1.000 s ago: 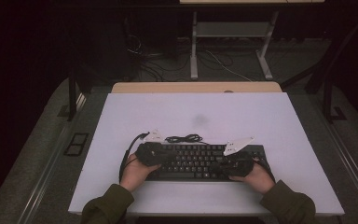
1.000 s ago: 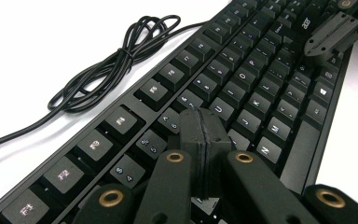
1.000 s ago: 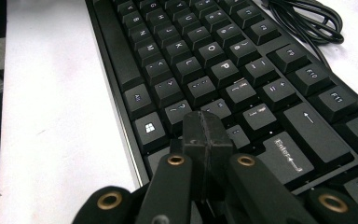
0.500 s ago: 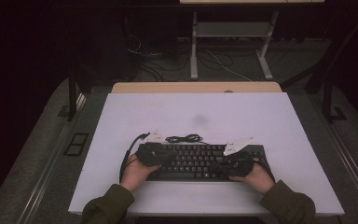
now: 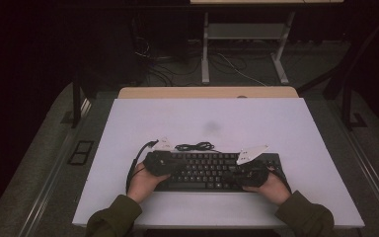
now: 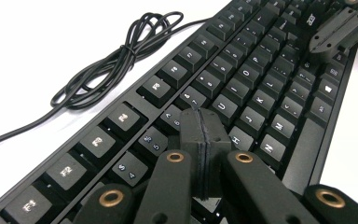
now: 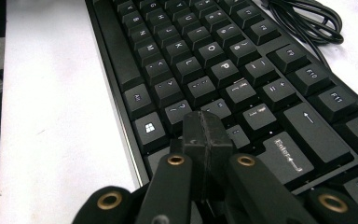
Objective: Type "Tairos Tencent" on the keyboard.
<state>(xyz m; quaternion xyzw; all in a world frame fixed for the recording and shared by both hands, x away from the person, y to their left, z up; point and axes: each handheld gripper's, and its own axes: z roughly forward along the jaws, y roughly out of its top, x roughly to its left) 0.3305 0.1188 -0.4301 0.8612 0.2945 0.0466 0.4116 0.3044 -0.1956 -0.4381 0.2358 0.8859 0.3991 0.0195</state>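
A black keyboard [image 5: 207, 170] lies near the front of the white table [image 5: 212, 123], its coiled black cable [image 5: 195, 146] just behind it. My left gripper [image 5: 170, 165] hovers low over the keyboard's left part, shut with nothing held; in the left gripper view its jaws [image 6: 204, 133] are pressed together above the keyboard [image 6: 242, 74] around the letter rows. My right gripper [image 5: 239, 173] sits over the right part, also shut and empty; in the right gripper view its tip [image 7: 205, 135] hangs over the keyboard [image 7: 223, 65] near the Enter key [image 7: 286, 154]. The cable [image 6: 116, 60] shows beside the function keys.
The person's hands and green sleeves [image 5: 113, 219] come in at the table's front edge. A wooden strip [image 5: 207, 92] borders the far edge. Beyond it stand a metal desk frame [image 5: 244, 44] and floor cables. The other gripper [image 6: 338, 30] shows at the far end of the keyboard.
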